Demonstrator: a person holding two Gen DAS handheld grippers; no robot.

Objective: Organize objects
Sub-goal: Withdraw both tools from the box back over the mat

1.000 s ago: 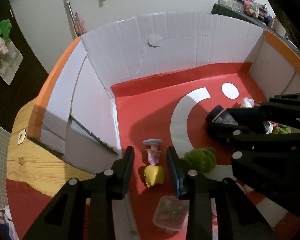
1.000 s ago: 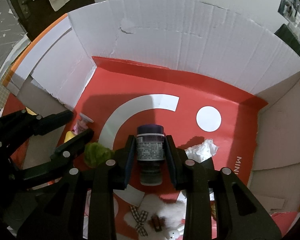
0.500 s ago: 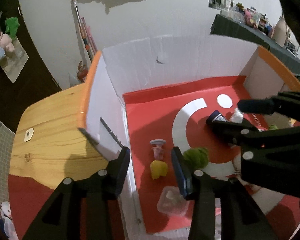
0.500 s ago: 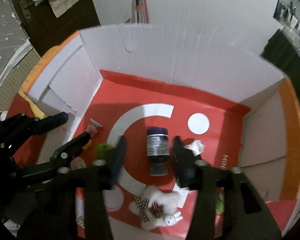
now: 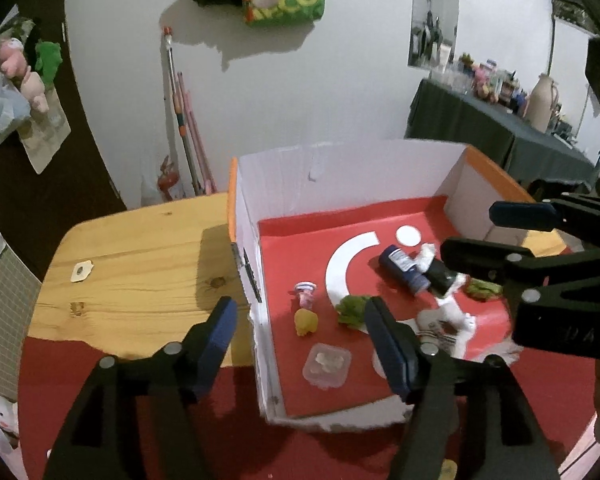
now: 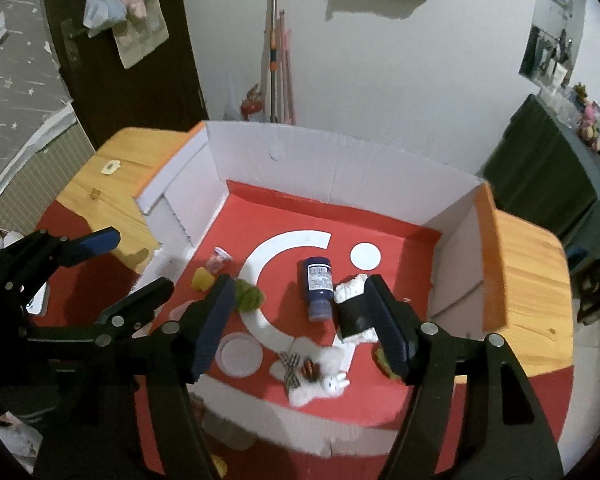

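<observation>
A cardboard box with a red floor stands on the wooden table. In it lie a dark blue bottle, a green fuzzy lump, a yellow toy, a pink figure, a clear plastic case, a round lid and a white plush rabbit. My left gripper is open and empty above the box's near left corner. My right gripper is open and empty above the box; it also shows in the left wrist view.
The wooden table carries a red cloth at its near edge. A black-wrapped white bundle lies beside the bottle. Broom handles lean on the wall behind. A dark side table with small items stands at the right.
My right gripper let go of the blue bottle, which now lies on the box floor. Both grippers opened wide and rose up and back from the box.
</observation>
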